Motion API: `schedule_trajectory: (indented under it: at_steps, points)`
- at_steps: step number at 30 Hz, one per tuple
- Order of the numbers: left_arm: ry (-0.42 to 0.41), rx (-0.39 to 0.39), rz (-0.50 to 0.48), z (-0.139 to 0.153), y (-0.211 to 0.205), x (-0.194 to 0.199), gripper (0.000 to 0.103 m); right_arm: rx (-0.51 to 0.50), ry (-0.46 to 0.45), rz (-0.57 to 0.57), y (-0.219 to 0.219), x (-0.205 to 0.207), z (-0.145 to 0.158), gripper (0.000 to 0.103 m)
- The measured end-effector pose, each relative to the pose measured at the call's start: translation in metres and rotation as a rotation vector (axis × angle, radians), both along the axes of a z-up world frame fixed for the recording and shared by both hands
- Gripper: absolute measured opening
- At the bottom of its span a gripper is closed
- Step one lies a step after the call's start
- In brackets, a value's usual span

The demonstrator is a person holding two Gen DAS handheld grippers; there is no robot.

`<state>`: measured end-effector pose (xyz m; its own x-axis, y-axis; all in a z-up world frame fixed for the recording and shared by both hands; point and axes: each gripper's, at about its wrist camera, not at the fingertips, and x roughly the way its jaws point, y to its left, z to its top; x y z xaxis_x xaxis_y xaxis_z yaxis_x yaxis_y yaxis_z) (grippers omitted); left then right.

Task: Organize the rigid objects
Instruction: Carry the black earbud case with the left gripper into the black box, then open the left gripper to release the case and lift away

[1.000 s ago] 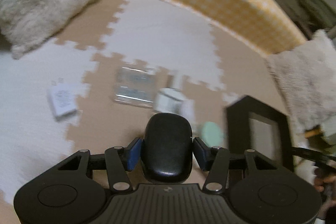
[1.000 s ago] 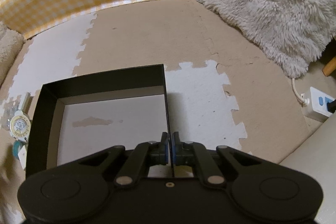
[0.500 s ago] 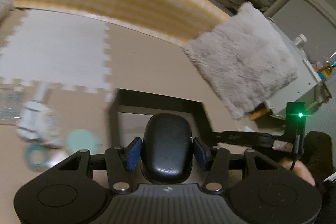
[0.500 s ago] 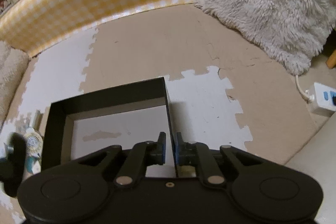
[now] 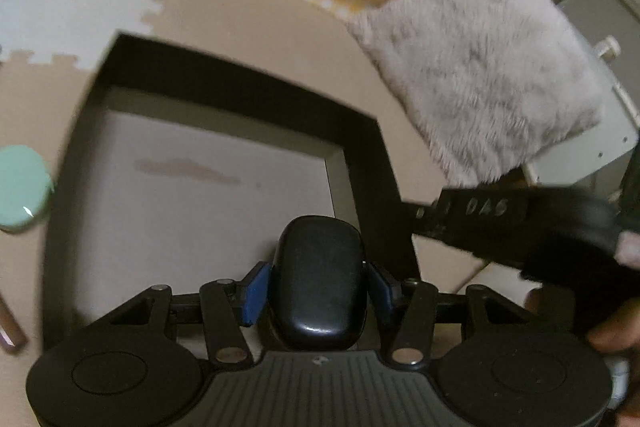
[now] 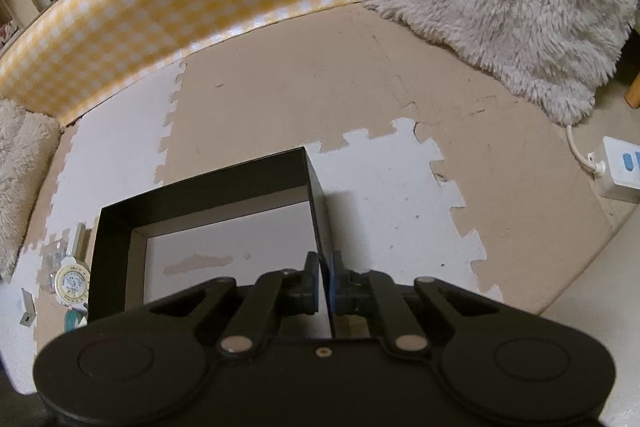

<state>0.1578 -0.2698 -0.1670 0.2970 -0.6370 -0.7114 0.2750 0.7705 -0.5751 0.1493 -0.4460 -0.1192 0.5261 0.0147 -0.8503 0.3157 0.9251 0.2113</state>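
- The left gripper [image 5: 318, 301] is clamped on a rounded black case [image 5: 319, 281], blue pads pressing its two long sides; the case's long axis runs straight out along the fingers.
- Beyond and below the case lies the open black box [image 5: 240, 95]. Its pale floor spreads to the left and far side of the case and looks bare, and its right wall passes just to the case's right. I judge the drop to be a short move down and slightly left.
- The right gripper [image 6: 325, 285] is pinched on the thin right wall of the box [image 6: 200, 193] at its near end, steadying it.
- Well to the left, outside the box, a mint-green disc [image 5: 22, 187] and other small items wait on the foam mat [image 6: 280, 99].
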Motion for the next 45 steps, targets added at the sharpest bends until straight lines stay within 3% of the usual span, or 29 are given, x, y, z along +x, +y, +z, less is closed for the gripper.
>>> schedule_trajectory:
  at_steps: [9, 14, 21, 31, 35, 45]
  points:
    - [0.036, 0.004, -0.023, -0.013, -0.021, 0.011, 0.056, 0.013, 0.001, -0.007, -0.002, 0.000, 0.000, 0.006]
    - [0.052, 0.024, -0.054, -0.014, -0.022, 0.011, 0.076, 0.022, 0.001, -0.010, -0.003, -0.001, -0.001, 0.006]
    - [0.042, 0.053, -0.119, -0.003, -0.016, 0.002, 0.084, 0.016, 0.004, -0.004, -0.002, -0.001, -0.001, 0.006]
    - [-0.122, 0.161, -0.192, 0.049, 0.005, -0.024, 0.097, 0.009, 0.025, 0.008, -0.002, 0.002, -0.003, 0.006]
    - [-0.202, 0.215, -0.177, 0.077, 0.022, -0.036, 0.103, -0.002, 0.040, 0.013, 0.000, 0.003, -0.004, 0.006]
    - [-0.338, 0.315, -0.080, 0.146, 0.080, -0.057, 0.103, -0.102, 0.122, 0.099, 0.012, 0.019, -0.009, 0.003]
